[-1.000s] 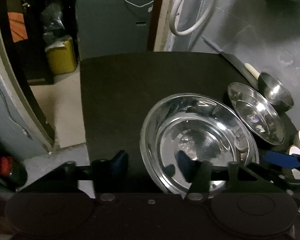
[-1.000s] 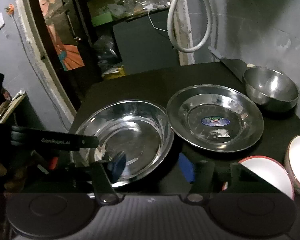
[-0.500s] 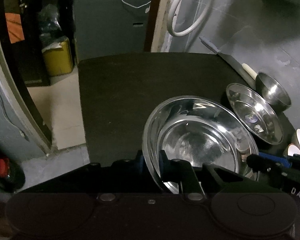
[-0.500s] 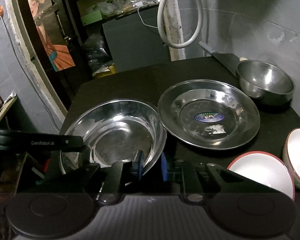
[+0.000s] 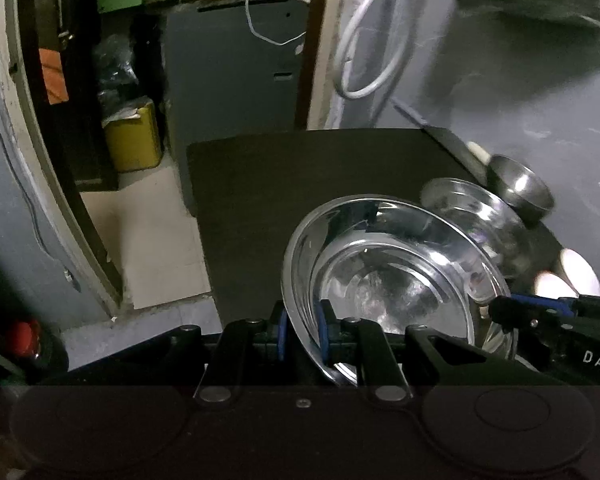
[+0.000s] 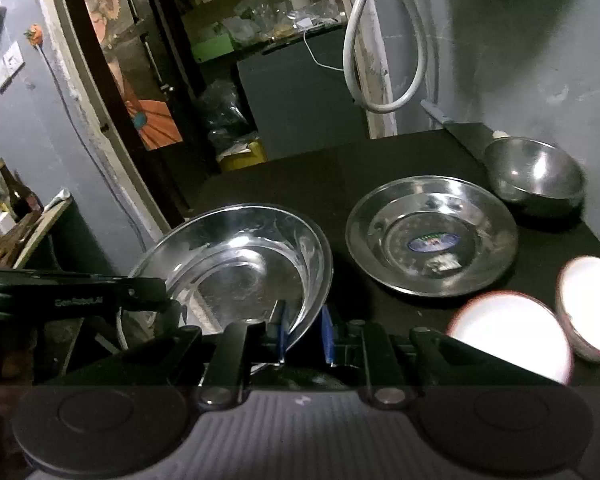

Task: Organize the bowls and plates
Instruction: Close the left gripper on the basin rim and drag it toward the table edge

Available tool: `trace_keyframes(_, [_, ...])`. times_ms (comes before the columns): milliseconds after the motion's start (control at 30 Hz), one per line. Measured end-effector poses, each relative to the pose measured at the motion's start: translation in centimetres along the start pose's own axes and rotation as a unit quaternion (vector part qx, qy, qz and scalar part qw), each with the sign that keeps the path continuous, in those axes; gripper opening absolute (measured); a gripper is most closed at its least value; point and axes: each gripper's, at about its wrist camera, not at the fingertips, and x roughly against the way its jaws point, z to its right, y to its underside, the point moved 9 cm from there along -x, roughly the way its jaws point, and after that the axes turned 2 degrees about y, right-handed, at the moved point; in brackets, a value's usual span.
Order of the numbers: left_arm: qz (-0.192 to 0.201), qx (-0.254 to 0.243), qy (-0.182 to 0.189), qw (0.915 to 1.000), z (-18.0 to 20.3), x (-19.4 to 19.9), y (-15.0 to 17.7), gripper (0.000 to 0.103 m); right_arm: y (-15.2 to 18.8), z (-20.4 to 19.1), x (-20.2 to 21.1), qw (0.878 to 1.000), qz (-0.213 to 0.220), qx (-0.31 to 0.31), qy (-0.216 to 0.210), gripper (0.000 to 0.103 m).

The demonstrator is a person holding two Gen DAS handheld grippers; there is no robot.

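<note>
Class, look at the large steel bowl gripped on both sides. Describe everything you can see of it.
The large steel bowl is round, wide and shallow, of shiny reflective metal, with a flat base, sloping wall and thin rim. It looks empty. The left gripper and the right gripper are each shut on its near rim, blue pads inside and outside the wall. It sits tilted over the black table, its left side past the table's edge. The steel plate lies apart, to its right.

Cluttered home storeroom, steel bowls (image 6: pixel 236 264) on dark table (image 6: pixel 300 176), crowded shelves (image 6: pixel 268 28)
</note>
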Motion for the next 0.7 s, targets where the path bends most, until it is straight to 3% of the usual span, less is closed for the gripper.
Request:
trace_keyframes(333, [-0.041, -0.058, 0.018, 0.9973, 4.7, 2.6, 5.1, 0.019, 4.4, 1.6, 6.1, 0.999, -0.032, -0.004, 0.014, 0.020])
trace_keyframes(700, [-0.078, -0.107, 0.002, 0.9911, 6.4, 3.3, 8.5, 0.023, 7.9, 1.7, 7.8, 0.998, -0.066, -0.002, 0.022, 0.021])
